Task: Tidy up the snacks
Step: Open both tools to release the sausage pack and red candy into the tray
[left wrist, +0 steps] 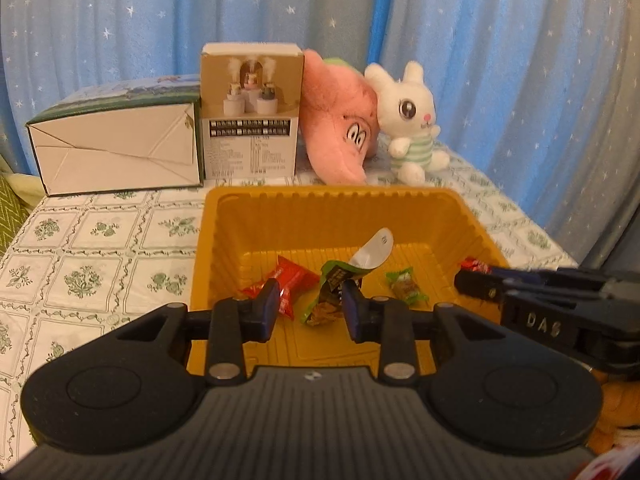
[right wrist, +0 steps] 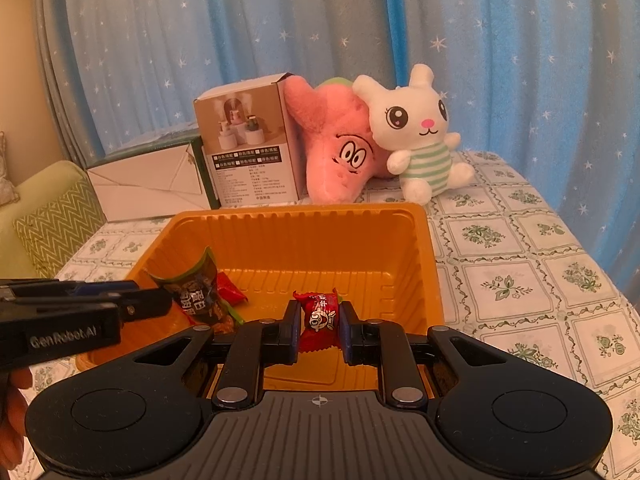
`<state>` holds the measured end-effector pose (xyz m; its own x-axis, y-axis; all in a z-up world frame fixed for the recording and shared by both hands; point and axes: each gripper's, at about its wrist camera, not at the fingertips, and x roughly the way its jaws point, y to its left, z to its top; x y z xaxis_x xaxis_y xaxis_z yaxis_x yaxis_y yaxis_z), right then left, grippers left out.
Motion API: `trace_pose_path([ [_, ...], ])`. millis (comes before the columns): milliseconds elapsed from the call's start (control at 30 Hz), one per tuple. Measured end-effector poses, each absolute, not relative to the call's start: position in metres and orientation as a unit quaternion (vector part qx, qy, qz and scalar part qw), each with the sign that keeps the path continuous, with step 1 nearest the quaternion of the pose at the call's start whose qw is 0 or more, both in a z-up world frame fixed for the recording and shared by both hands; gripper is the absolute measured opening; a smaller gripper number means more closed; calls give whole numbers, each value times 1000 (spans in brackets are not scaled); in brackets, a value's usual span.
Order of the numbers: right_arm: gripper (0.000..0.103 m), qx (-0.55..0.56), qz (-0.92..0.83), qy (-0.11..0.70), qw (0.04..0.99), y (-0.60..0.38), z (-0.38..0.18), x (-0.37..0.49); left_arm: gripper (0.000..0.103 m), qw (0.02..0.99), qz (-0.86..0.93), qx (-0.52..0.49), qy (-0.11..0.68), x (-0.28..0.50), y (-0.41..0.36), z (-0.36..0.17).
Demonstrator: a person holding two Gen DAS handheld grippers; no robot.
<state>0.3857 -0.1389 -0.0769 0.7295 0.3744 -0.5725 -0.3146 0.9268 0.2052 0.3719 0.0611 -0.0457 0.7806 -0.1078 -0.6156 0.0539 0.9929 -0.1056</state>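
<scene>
Candy (right wrist: pixel 319 318) sits clamped in the right claw (right wrist: pixel 319 330) over the tray (right wrist: pixel 300 216), likely for dropping. Left claw (left wrist: pixel 308 312) hangs apart by the green pack (left wrist: pixel 330 294).

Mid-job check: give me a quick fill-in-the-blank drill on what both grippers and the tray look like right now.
1. The right gripper is shut on a small snack packet whose wrapper is ____.
2. The snacks lie in a ribbed plastic tray that is ____ in colour.
3. The left gripper is open above the tray, next to a snack bag with a ____ edge.
4. Behind the tray, the white rabbit plush leans on a ____ star plush.

Missing words: red; orange; green; pink
</scene>
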Motion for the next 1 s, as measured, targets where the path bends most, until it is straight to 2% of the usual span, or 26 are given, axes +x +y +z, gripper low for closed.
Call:
trace_pose_path([
  [500, 20, 55, 191, 307, 931, -138, -72, 382, 30, 947, -29, -48, 315, 362, 75, -33],
  [900, 21, 40, 204, 313, 927, -127, -76, 380, 30, 941, -31, -43, 334, 364, 74, -42],
  [933, 26, 42, 202, 314, 927, -128, -76, 381, 30, 941, -29, -42, 335, 364, 75, -42],
  [967, 43, 45, 199, 313, 928, -129, -76, 381, 30, 940, -28, -41, 336, 364, 75, -43],
  [1000, 53, 51, 197, 311, 928, -132, -76, 381, 30, 940, -27, -40, 337, 364, 75, -43],
])
